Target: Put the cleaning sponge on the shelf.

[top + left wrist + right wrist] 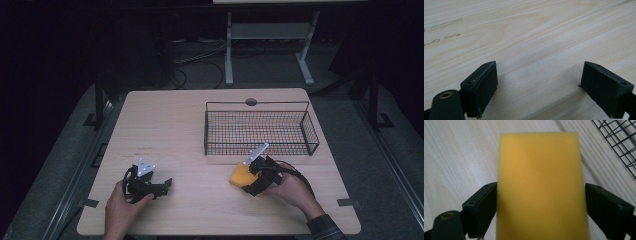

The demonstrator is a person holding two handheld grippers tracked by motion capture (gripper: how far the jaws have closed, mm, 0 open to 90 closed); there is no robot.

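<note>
Right tongs (250, 176) sit low and right of centre in the high view, held in my right hand (290, 190), just below the near wall of the wire basket (260, 147). A yellow sponge (540, 185) lies between the jaws. In the right gripper view it runs from the bottom edge up to near the top of the frame, and both black pads meet its long sides with no gap visible on either one. The jaws stand wide, spanning the sponge's full width. I read this as a grip on the sponge, though no squeeze shows in the foam. In the high view the sponge (241, 175) shows as an orange-yellow block left of my right hand, on or just above the tabletop (190, 125); contact with the wood cannot be told.

The basket's mesh cuts the upper right corner of the right gripper view (621, 140), near the sponge but apart from it.

Left tongs (159, 186) lie at lower left in the high view, in my left hand (122, 205). In the left gripper view (537, 86) the jaws stand wide apart, holding nothing, with bare wood grain (529, 37) between them
</note>
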